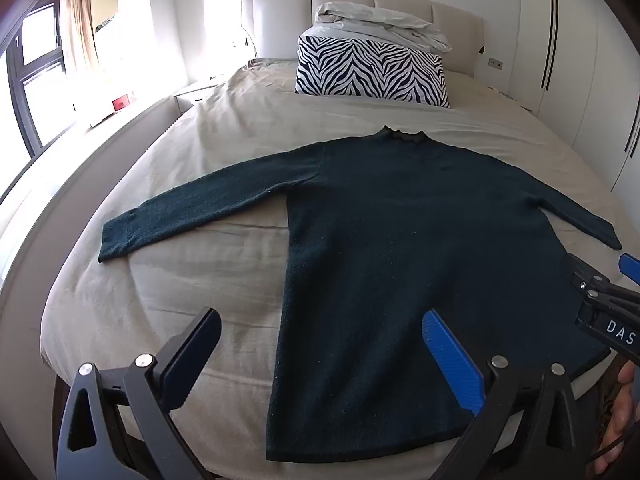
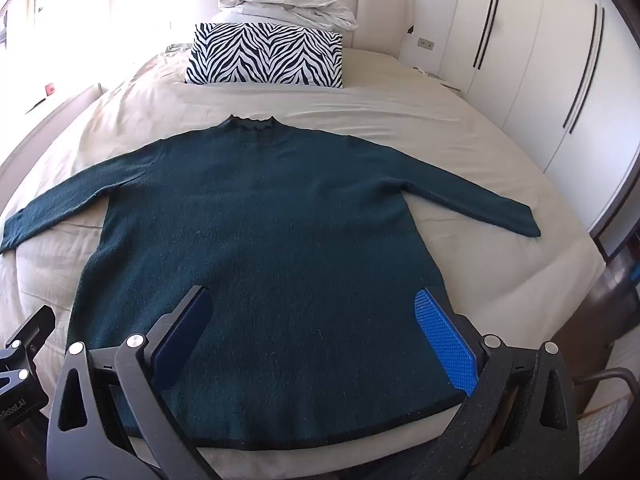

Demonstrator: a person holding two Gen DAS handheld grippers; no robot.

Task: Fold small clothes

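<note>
Sweater: dark teal knit, flat on bed, front up, both sleeves spread outward, collar toward pillow.
Left hand-held gripper: jaws wide, holding nothing, over sweater's lower left hem.
Right hand-held gripper: jaws wide, holding nothing, over lower middle of sweater.
Pillow: zebra print, by headboard, rumpled duvet behind.

I read "DAS" in white on the right gripper body. On the left gripper I make out "nRobot.AI", cut off at the frame's edge.
</note>
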